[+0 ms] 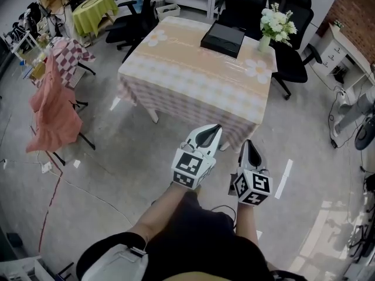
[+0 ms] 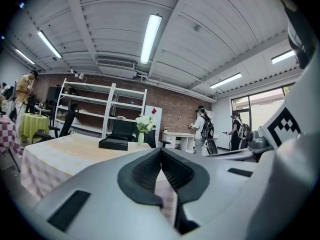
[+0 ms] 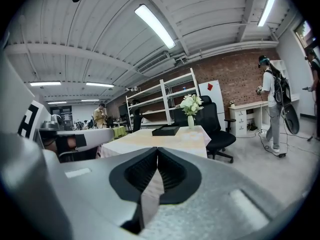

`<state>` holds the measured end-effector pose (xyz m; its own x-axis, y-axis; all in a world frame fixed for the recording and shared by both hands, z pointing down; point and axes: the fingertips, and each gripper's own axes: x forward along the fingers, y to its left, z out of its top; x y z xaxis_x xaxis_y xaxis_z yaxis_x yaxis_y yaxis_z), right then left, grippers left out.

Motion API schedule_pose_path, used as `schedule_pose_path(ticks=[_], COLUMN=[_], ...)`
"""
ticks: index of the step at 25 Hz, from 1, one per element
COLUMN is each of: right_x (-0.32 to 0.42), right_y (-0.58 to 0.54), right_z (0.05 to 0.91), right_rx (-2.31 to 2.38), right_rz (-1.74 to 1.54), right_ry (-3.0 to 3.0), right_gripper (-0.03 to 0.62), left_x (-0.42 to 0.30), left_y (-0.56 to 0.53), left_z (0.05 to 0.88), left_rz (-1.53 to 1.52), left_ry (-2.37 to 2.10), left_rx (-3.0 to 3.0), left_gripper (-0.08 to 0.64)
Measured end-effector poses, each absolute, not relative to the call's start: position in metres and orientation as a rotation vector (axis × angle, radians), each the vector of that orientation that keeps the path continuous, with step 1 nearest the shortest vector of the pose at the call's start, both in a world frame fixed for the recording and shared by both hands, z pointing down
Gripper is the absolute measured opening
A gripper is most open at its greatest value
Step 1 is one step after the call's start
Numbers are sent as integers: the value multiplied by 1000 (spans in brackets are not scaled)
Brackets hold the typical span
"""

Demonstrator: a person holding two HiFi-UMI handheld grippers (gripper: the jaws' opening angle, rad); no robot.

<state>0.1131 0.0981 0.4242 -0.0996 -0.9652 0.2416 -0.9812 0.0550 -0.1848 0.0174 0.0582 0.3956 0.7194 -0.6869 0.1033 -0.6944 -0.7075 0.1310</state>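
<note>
— Where's the table from where you stand?
— The square table under a peach-and-white checked cloth (image 1: 193, 69) is straight ahead of me. Its near edge is just beyond both of my tools, and neither touches it.

— Anything on it?
— A flat black rectangular box (image 1: 222, 38) lies by the far edge. A white vase of white flowers (image 1: 275, 27) stands beside it at the far right corner.

— And your tools?
— My left gripper (image 1: 214, 129) has its jaws pressed together at the tips, with nothing between them. My right gripper (image 1: 248, 145) is the same, closed on air. They hang side by side over the grey concrete floor (image 1: 129, 163), pointing at the table, the left one a little further forward.

— What else is around?
— A black office chair (image 1: 293, 60) sits behind the vase corner. A salmon-pink cloth draped over a chair (image 1: 53, 113) is well off to my left.
</note>
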Motion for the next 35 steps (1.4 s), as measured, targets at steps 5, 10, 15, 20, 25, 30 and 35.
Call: schedule_pose_path(ticks=[5,10,15,20,25,30,35], right_x=[113,112,112,120,125,119,113], right_y=[77,66,64,62,62,64,63], right_z=[423,430,436,431,431,434,436], right_rx=[2083,2083,2095,2156,2180,2155,2132], right_rz=[448,455,463,439,439,449,455], right_ry=[-2233,-2218,-2193,-2163,-2153,-2159,-2170], right_gripper=[5,5,5,5,5,5,5], left_x=[18,17,18,15,7,-1,-6], left_y=[35,22,19,19,21,23,23], left_z=[397,402,409,410,413,411,417], left_rz=[70,75,93,106,114,116,124], left_ry=[-1101,-1075,-1048,-1036,-1052,-1078,-1093], left_rx=[2772,2775,2778,2789,2786,2773,2756], left_gripper=[8,8,8,8,8,8,8])
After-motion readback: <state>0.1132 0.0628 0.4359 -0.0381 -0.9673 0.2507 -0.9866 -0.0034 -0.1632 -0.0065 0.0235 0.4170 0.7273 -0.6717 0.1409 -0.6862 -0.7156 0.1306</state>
